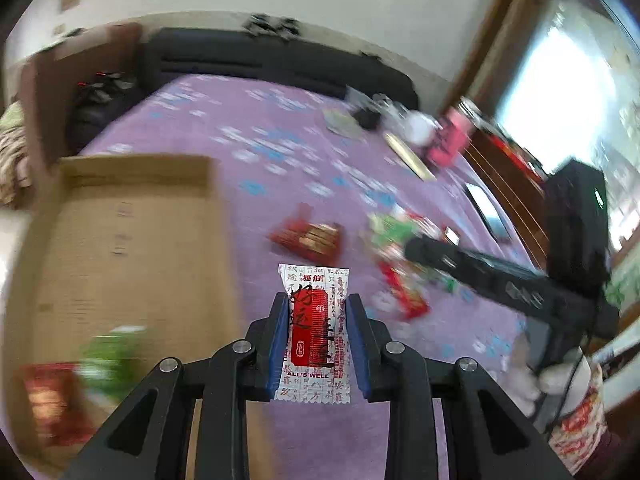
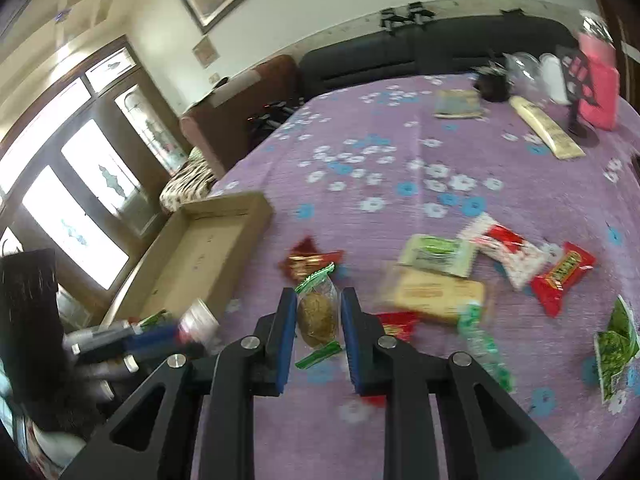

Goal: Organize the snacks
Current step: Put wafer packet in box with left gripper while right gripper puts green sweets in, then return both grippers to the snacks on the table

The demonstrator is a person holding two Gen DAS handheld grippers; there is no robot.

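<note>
- a purple flowered tablecloth [image 2: 400, 152] covers the table, with a dark sofa behind and bright windows at the side.
- the left gripper [image 1: 316, 340] pinches a white and red snack packet [image 1: 314, 328], lifted beside the cardboard box [image 1: 132, 240].
- the right gripper [image 2: 316, 320] pinches a clear-wrapped brown snack [image 2: 316, 316].
- step, likely: carrying both to the box; next, hold each over it and release.
- more snacks [image 2: 440, 256] lie scattered on the cloth.

Each camera sits just behind its own fingers and looks forward and down over the purple flowered surface [image 1: 280, 140] from close by. The left view has the cardboard box [image 1: 132, 240] at nine o'clock; the right view has it [image 2: 208, 256] at ten. Both share the box, the scattered snacks and the dark sofa [image 2: 420, 52] at twelve.
</note>
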